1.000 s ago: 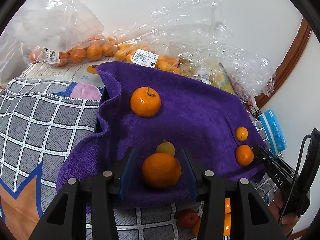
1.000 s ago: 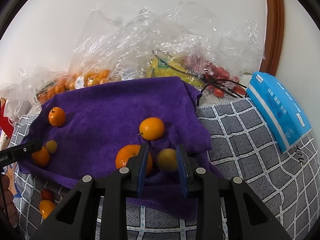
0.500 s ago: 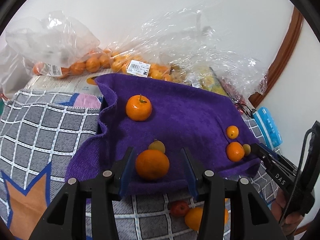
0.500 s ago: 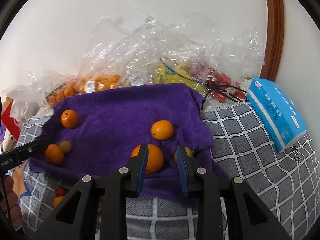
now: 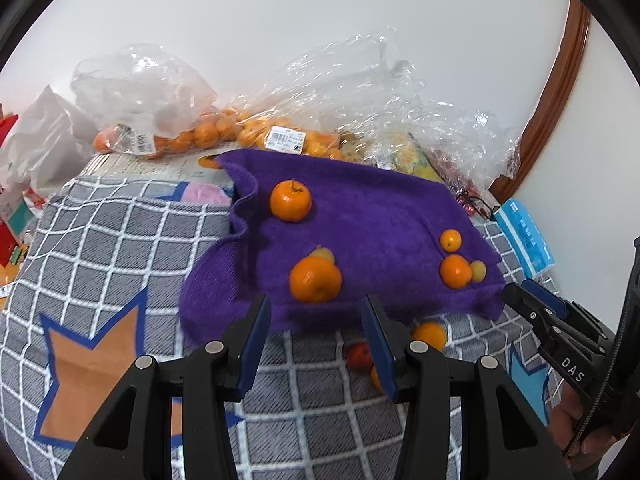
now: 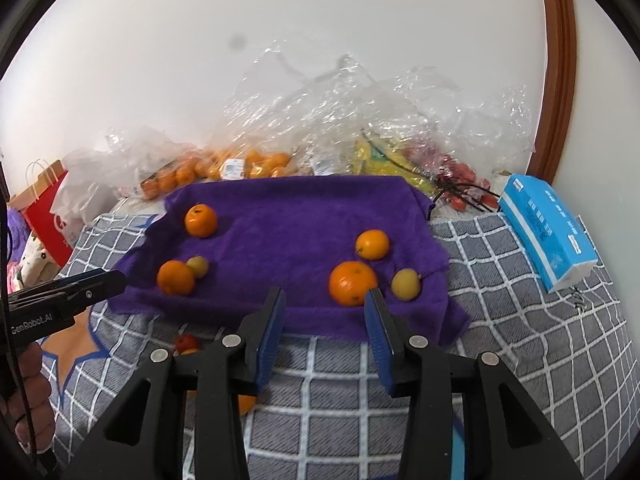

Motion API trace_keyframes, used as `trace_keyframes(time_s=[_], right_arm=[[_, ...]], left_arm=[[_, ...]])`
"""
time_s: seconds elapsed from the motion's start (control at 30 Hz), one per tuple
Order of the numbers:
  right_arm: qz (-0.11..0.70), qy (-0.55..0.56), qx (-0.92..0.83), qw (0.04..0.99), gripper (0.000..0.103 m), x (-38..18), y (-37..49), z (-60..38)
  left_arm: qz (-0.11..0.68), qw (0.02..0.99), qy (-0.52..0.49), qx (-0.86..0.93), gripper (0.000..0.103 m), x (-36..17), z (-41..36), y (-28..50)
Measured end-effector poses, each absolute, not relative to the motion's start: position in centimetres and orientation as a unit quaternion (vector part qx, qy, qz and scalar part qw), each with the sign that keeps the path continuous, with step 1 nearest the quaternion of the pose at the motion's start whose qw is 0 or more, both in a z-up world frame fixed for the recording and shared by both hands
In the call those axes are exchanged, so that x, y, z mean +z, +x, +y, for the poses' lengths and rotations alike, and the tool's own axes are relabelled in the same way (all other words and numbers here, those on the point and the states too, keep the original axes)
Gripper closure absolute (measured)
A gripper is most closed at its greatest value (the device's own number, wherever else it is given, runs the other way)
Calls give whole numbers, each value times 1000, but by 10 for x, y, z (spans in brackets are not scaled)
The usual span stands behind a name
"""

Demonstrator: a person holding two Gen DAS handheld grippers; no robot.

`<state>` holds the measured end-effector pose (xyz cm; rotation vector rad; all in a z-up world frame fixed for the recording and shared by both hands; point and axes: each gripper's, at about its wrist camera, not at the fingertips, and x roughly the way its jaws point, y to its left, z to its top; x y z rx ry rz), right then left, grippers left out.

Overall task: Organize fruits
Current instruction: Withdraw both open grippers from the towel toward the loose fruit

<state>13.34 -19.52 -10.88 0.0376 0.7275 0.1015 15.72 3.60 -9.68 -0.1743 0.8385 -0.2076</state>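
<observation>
A purple towel [image 5: 376, 216] [image 6: 296, 220] lies on the checked cloth and holds several fruits. On its left side sit an orange [image 5: 291, 201] [image 6: 201, 221], a bigger orange [image 5: 315, 279] [image 6: 175, 277] and a small yellow fruit [image 5: 323, 254] [image 6: 198, 266] touching it. On its right side sit an orange [image 6: 372, 244] [image 5: 450, 240], a big orange [image 6: 353, 283] [image 5: 455, 271] and a yellow fruit [image 6: 405, 284] [image 5: 478, 270]. My left gripper [image 5: 316, 320] is open and empty, in front of the towel's near edge. My right gripper [image 6: 325, 312] is open and empty, just short of the big orange.
Loose fruits lie on the checked cloth [image 5: 120, 248] below the towel: an orange [image 5: 428, 335] and a red fruit [image 5: 359, 356] [image 6: 187, 343]. Plastic bags of oranges [image 5: 200, 134] and other fruit line the wall. A blue tissue pack [image 6: 548, 228] lies at the right.
Both grippers have pulled back from the towel. The right gripper let go of the yellow fruit, which now lies on the towel, and opened wide. The left gripper backed off its orange.
</observation>
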Motion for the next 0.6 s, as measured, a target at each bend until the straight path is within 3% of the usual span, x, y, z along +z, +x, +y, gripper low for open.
trace_keyframes(time_s=[0.6], right_arm=[[385,31,70,920,59,-121,103,-169]], left_arm=[[431,897,-61,-76,58,-114,65,121]])
